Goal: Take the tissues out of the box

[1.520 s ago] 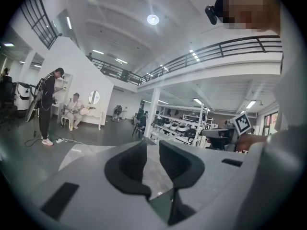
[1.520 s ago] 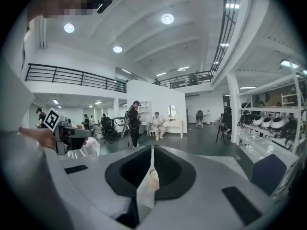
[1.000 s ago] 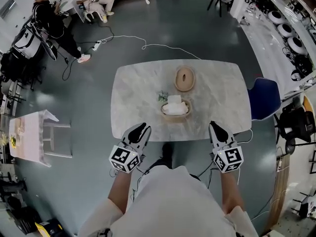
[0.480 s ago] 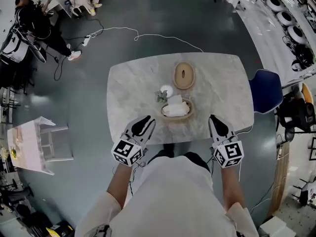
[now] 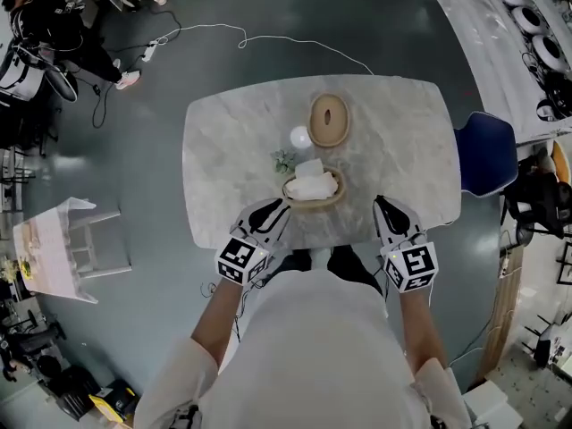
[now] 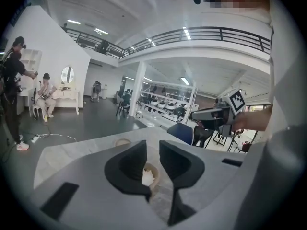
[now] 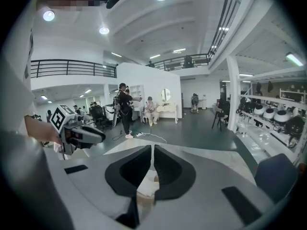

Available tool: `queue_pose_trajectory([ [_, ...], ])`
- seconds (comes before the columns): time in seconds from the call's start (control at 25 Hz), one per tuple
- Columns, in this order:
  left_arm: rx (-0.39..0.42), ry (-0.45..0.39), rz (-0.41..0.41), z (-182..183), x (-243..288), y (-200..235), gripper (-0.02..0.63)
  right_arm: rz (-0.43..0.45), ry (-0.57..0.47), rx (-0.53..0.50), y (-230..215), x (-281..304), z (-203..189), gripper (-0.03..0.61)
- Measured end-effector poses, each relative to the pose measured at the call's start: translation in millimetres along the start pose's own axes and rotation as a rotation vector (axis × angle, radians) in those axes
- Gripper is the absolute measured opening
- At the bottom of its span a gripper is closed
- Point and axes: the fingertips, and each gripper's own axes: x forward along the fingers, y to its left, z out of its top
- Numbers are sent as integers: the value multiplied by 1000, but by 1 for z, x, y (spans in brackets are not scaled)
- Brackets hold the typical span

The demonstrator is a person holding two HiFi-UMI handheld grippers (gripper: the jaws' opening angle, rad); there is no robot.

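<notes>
Head view: tissues [image 5: 310,179] lie in box [image 5: 313,203] on counter [image 5: 223,150]; left tongs [image 5: 268,211] apart, right tongs [image 5: 386,208] together, both empty.

The left forearm [image 5: 217,322] and right forearm [image 5: 416,329] reach forward from the torso, well apart. The left gripper [image 5: 271,211] angles a little inward toward the right gripper [image 5: 387,206] and tilts slightly downward. Its jaws stand apart, with nothing pressed between the pads. The right gripper points straight ahead beside it, its jaws drawn together to a thin slit and gripping nothing.
</notes>
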Motion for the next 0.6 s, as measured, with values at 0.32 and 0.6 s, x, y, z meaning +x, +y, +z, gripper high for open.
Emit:
queue_pose_trajectory([
  [0.32,50,130,11,-44,69,3,104,85,90,25,-27,26,-38,41],
  [0.6,101,280,2,-96,129,19,112,125,147,58,-54,51,-67,41],
])
